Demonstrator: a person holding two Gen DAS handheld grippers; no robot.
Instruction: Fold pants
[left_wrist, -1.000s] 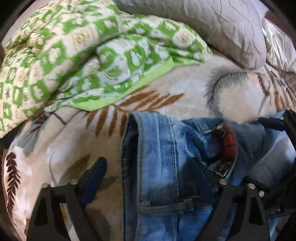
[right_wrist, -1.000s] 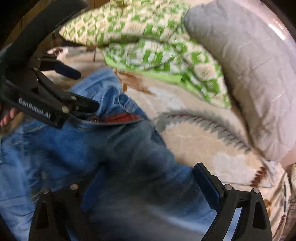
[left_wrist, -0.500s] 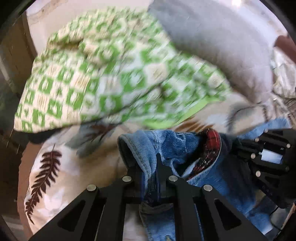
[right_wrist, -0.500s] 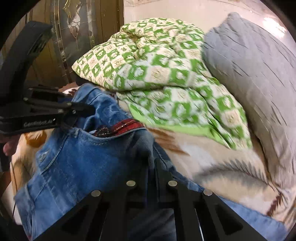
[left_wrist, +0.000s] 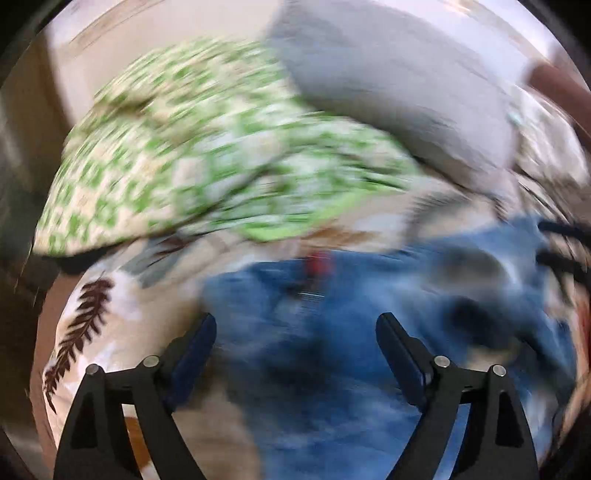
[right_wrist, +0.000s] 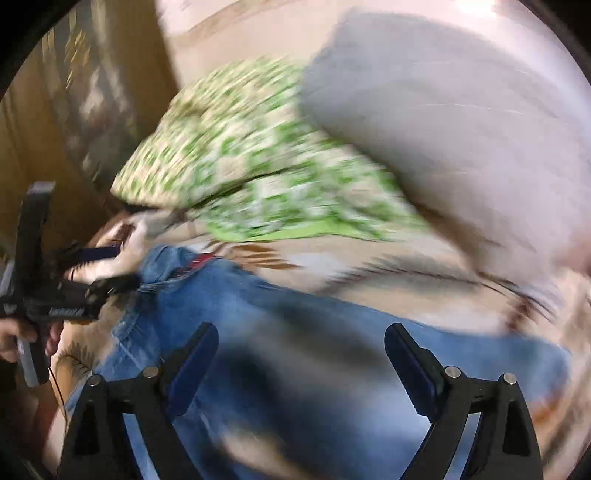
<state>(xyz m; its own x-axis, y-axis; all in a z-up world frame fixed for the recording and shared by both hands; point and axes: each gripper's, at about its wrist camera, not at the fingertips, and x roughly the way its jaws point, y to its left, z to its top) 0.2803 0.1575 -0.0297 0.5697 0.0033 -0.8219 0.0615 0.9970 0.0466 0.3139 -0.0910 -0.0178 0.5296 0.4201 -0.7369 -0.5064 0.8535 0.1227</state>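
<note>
Lying spread on the leaf-print bed (left_wrist: 110, 332), the blue pants (left_wrist: 332, 350) sit below both tongs, gripped by neither. Left tongs (left_wrist: 295, 332) and right tongs (right_wrist: 301, 345) are both opening, wide apart, with the denim beneath their gaps.

blue denim pants (right_wrist: 280, 317) lie rumpled on the leaf-print bedspread (right_wrist: 388, 266), red-lined waistband toward the green quilt (right_wrist: 258, 177).
</note>
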